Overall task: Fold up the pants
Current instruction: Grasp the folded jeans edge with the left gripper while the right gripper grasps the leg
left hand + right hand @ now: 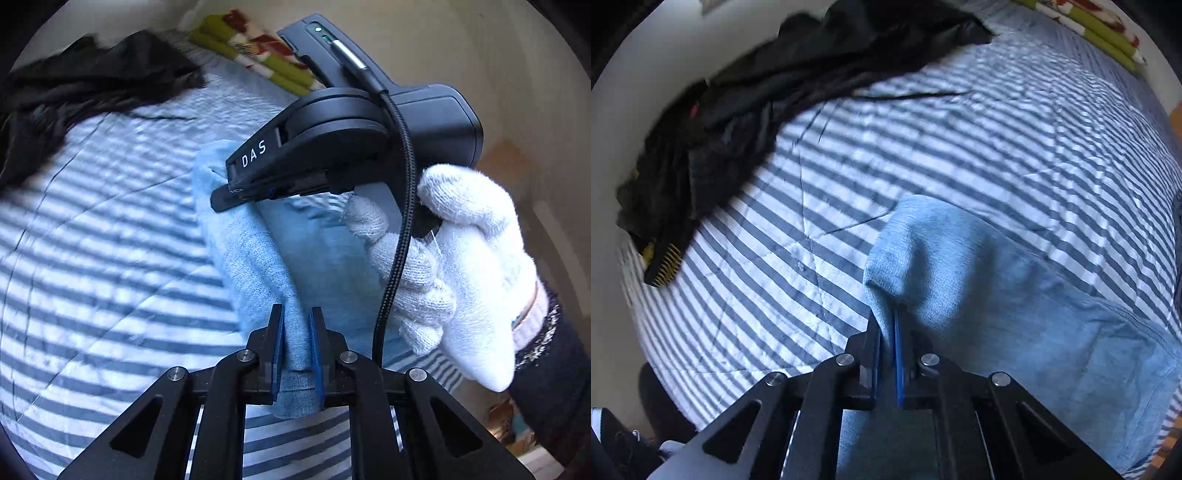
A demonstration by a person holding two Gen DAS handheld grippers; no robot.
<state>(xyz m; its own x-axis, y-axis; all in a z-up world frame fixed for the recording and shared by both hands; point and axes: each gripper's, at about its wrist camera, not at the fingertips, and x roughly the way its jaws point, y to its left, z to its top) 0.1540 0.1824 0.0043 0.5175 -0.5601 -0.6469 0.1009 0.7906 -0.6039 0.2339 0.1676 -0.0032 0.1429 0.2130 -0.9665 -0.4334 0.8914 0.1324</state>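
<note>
Light blue pants [258,251] lie on a bed with a blue-and-white striped cover [103,258]. My left gripper [297,317] is shut on a fold of the pants' edge, cloth bunched between its blue pads. In the left wrist view the right gripper [225,197] reaches in from the right, held by a white-gloved hand [461,266], its tip clamped on the far edge of the pants. In the right wrist view the right gripper [888,317] is shut on a raised edge of the pants [979,295], which spread to the right and below.
A heap of black clothing [746,110] lies at the far left of the bed, near a pale wall. A green, red and white patterned cloth [258,51] sits at the bed's far end. The striped cover [997,129] lies bare beyond the pants.
</note>
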